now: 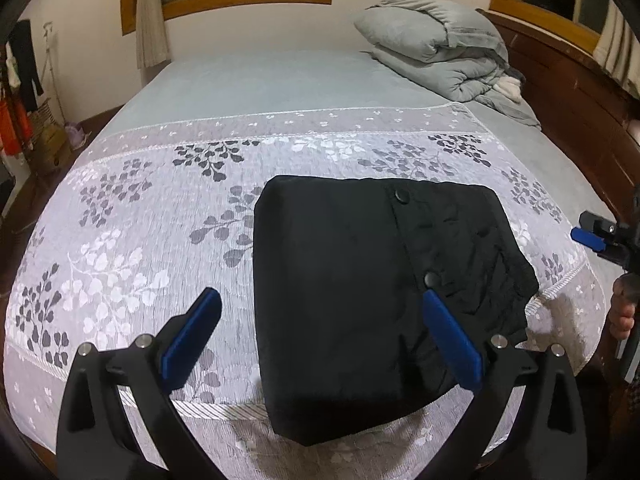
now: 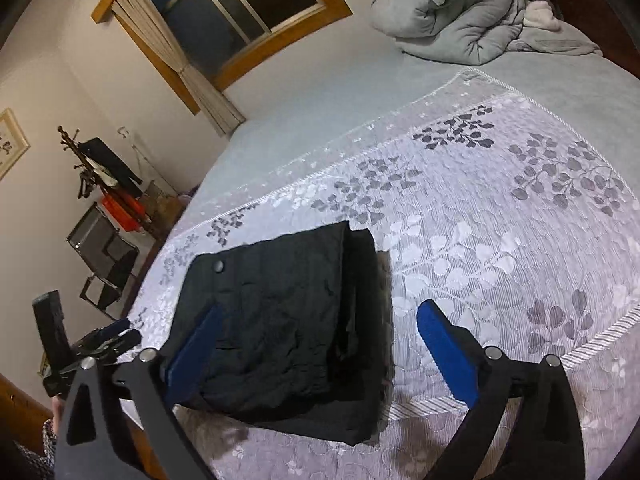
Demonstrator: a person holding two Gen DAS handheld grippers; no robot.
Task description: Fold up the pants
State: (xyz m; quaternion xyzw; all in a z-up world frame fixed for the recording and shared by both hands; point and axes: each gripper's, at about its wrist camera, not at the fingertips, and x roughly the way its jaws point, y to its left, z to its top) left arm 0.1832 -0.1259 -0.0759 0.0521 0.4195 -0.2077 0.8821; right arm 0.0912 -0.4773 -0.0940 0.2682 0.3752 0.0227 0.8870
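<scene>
Left gripper hangs wide open and empty, the folded black pants just ahead of it on the bed.

Right gripper is open too, pants below its left finger; a low finger could snag and undo the fold.

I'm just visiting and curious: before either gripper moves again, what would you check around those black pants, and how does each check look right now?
1. Pants folded into a compact stack: ok.
2. Left gripper open and empty: ok.
3. Right gripper open, nothing pinched: ok.
4. Pants lying fully on the patterned bedspread, not hanging off: ok.
5. Folded edges lined up underneath: cannot tell.
6. Grey duvet well away from the pants: ok.
</scene>
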